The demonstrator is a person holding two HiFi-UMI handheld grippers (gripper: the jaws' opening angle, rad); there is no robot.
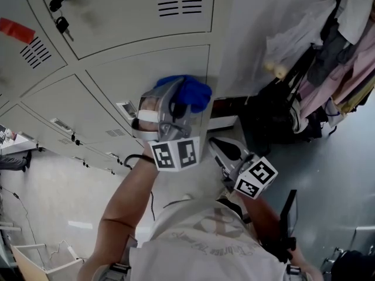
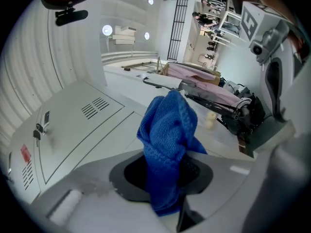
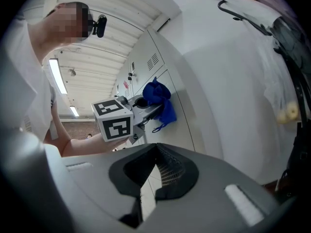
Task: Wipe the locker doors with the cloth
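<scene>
The left gripper [image 1: 176, 110] is raised to a pale grey bank of lockers, its jaws clamped on a bunched blue cloth [image 1: 192, 92] that sticks out past the tips and sits against a locker door [image 1: 146, 75] — near that door's right edge, below a door with vent slots. The right gripper [image 3: 154, 148] is held lower and to the right, off the lockers, its jaws drawn together with nothing between them (hanging clothes [image 1: 345, 57] fill the far right).
</scene>
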